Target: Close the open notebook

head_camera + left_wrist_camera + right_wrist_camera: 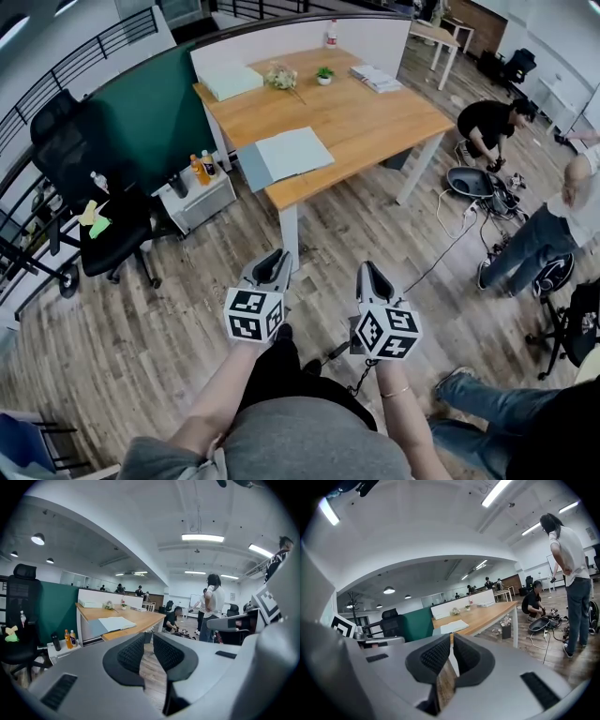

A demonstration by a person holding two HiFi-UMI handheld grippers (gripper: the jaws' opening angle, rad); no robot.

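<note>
An open notebook (292, 152) with pale pages lies at the near left corner of a wooden table (375, 112), far ahead of me. Both grippers hang over the wooden floor, well short of the table. My left gripper (272, 259) and right gripper (370, 273) point at the table, jaws drawn together with nothing between them. In the left gripper view the notebook (115, 623) shows beyond the left gripper (151, 639). The right gripper view has the notebook (452, 627) just above the right gripper (452, 639).
A black office chair (103, 216) and a low white cabinet (202, 199) with bottles (200, 169) stand left of the table by a green partition (141, 112). On the table sit a white box (230, 82), a small plant (324, 75) and papers (375, 78). People (492, 127) and cables occupy the right.
</note>
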